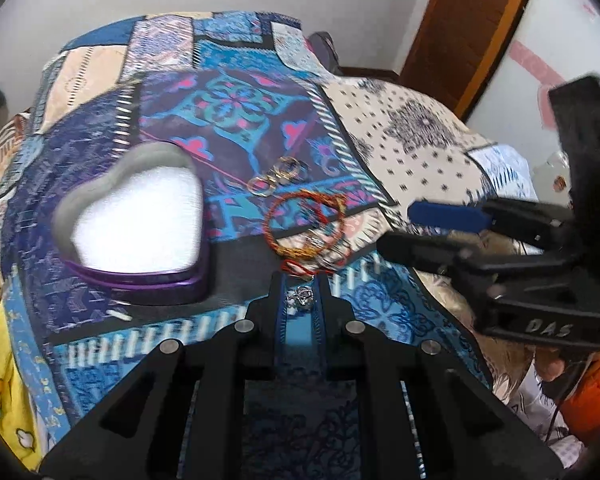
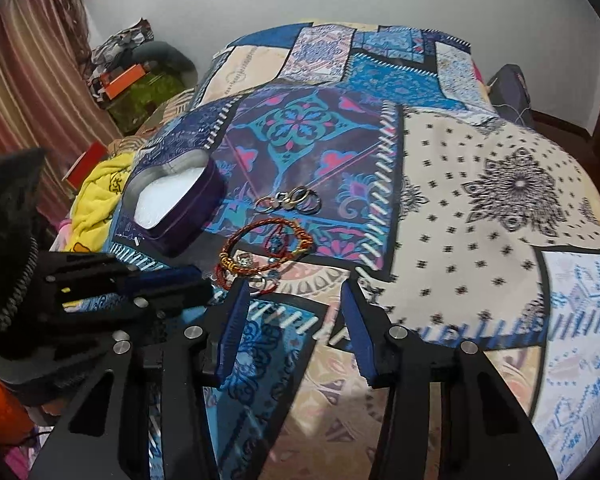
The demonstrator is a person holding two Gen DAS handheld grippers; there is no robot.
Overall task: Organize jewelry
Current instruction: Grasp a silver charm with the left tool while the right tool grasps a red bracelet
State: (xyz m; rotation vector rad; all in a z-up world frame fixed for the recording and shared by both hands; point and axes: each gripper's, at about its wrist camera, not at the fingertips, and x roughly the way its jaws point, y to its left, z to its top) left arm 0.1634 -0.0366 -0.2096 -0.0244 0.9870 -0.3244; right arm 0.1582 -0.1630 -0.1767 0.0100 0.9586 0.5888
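My left gripper (image 1: 300, 286) is shut on a small silver ring (image 1: 302, 295), held just in front of the jewelry pile. A red and gold thread bracelet (image 1: 306, 220) lies on the bedspread with other small pieces tangled under it; it also shows in the right wrist view (image 2: 266, 250). Several metal rings (image 1: 278, 178) lie beyond it, also in the right wrist view (image 2: 290, 202). An open purple heart-shaped box (image 1: 140, 224) with white lining sits to the left, also in the right wrist view (image 2: 172, 204). My right gripper (image 2: 296, 304) is open and empty, right of the pile.
A patchwork bedspread (image 2: 480, 200) covers the bed. A yellow blanket (image 2: 96, 196) hangs at its left edge. Clutter and a striped curtain (image 2: 28, 80) stand at far left. A wooden door frame (image 1: 460, 36) is at the right.
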